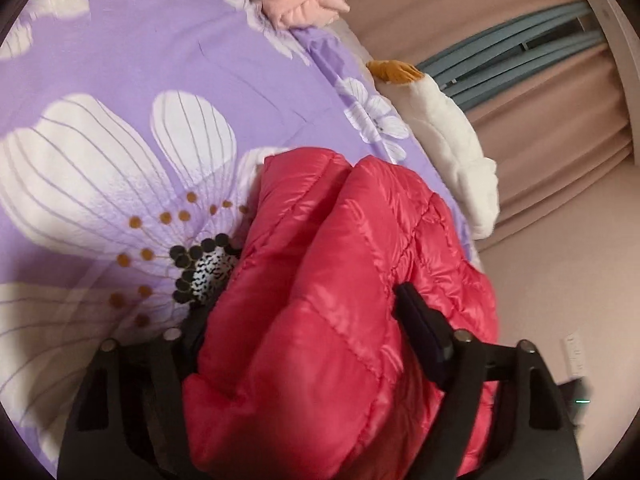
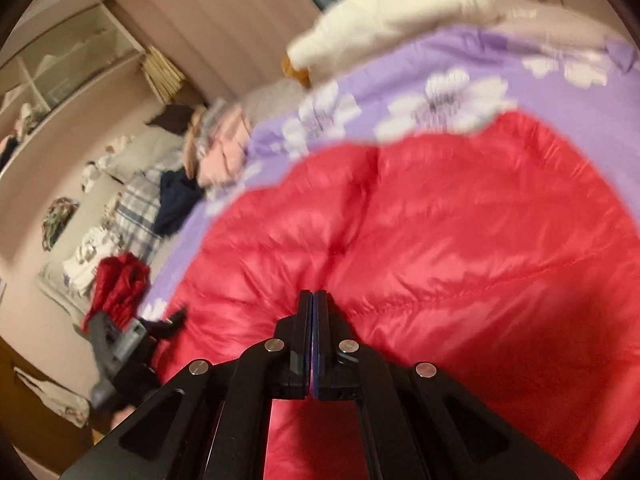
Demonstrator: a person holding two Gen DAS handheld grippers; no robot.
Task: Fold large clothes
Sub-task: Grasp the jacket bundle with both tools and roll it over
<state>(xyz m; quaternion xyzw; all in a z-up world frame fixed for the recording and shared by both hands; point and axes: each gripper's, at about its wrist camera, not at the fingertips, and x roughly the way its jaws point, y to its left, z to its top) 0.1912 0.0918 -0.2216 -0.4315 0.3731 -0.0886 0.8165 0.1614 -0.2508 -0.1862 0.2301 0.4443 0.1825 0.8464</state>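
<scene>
I see a bed with a purple flowered cover (image 1: 168,60), a white plush toy (image 1: 452,136) at its edge, pink curtains (image 1: 560,128) behind, and open shelves (image 2: 60,64) by the wall.

Red against lilac
A glossy red quilted jacket (image 1: 320,280) lies on a lilac bedspread (image 1: 140,60) printed with large white flowers, beside a white plush (image 1: 452,136).

The left wrist view looks down along its fingers from close above the red puffer jacket (image 1: 340,300), facing across the purple flowered bedsheet (image 1: 168,60) toward the curtains beyond it. The right wrist view sits low and very near the same jacket (image 2: 460,240), facing across the sheet (image 2: 460,64). Both views share the jacket, the sheet and the white plush toy (image 1: 452,140) at the sheet's far edge.
</scene>
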